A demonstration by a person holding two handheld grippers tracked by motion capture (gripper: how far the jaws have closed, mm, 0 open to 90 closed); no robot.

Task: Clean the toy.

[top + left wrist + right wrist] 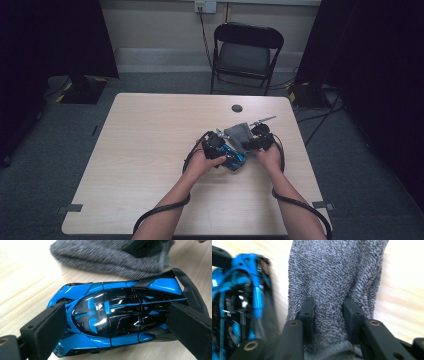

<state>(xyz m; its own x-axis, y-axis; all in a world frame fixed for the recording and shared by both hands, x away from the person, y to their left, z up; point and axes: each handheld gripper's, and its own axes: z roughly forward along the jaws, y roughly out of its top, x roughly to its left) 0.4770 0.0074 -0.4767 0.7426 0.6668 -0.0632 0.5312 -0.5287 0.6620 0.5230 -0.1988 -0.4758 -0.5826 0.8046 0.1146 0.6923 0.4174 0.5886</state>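
Your left gripper (110,322) has the blue and black toy car (120,315) between its jaws. In the left gripper view one pad sits against the nose end and the other against the tail by the rear wing, so you are clamped on the car along its length. The car rests on its wheels, roof up. In the high view its long axis runs on a diagonal, one end toward the table's (150,130) near right corner and the other toward the far left; which end is the nose cannot be made out there. The car (233,157) sits right of the table's middle, somewhat nearer the near edge than the far one.

Your right gripper (329,312) is closed on the grey knitted cloth (337,272). In the right gripper view its two jaws press into a fold, with the fabric bunched between them. The cloth (239,134) lies just beside the car on its far side, and it stretches away from your jaws toward the far edge.

You have wide bare tabletop on the left and along the far edge. The right edge is closer to your right hand (269,156). A small dark round cap (237,108) sits near the far edge, well apart from both things.
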